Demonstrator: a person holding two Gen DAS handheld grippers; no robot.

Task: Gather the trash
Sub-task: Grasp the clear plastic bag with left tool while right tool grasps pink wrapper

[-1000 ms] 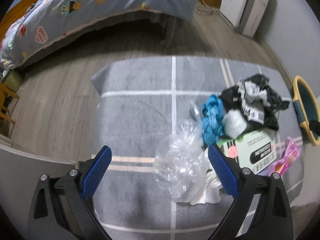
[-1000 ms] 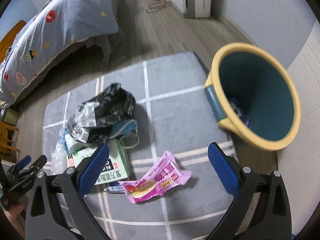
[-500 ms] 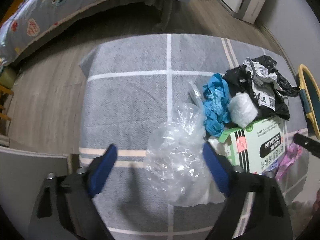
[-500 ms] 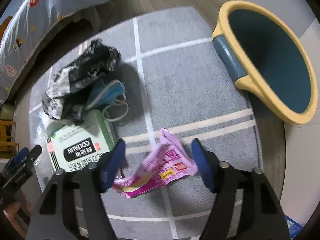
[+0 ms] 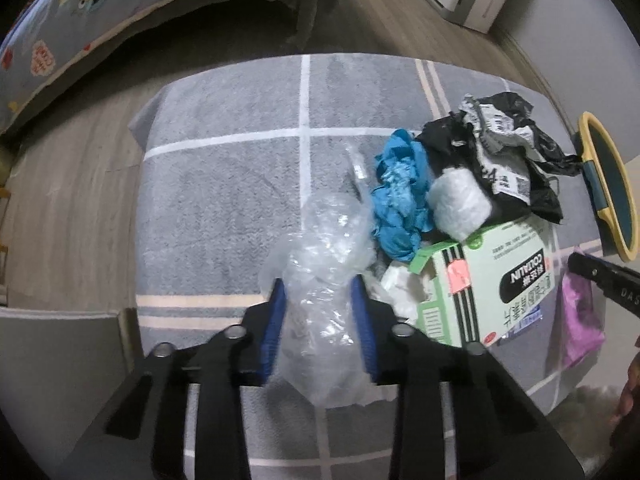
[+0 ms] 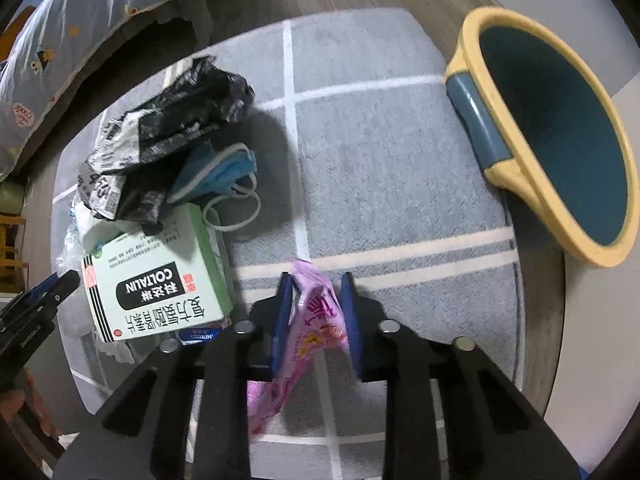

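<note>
Now that both tongs have closed since a second ago, the left tongs (image 5: 320,300) clench the clear plastic bag (image 5: 324,264) beside the green medicine box (image 5: 488,284), the right tongs (image 6: 314,296) the pink wrapper (image 6: 308,344), its long axis along the fingers, ready for the bin (image 6: 560,140).

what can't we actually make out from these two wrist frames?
- Yellow-rimmed blue plastic bin: its bottom lies in shadow in the right wrist view; the left wrist view cuts it at the edge. Contents unknown.
- Small print on the green-and-white cardboard medicine box: too small to read.
- Whatever lies under the crumpled black plastic bag: hidden by it.
- Lower end of the pink snack wrapper: hidden by the right tongs.
</note>
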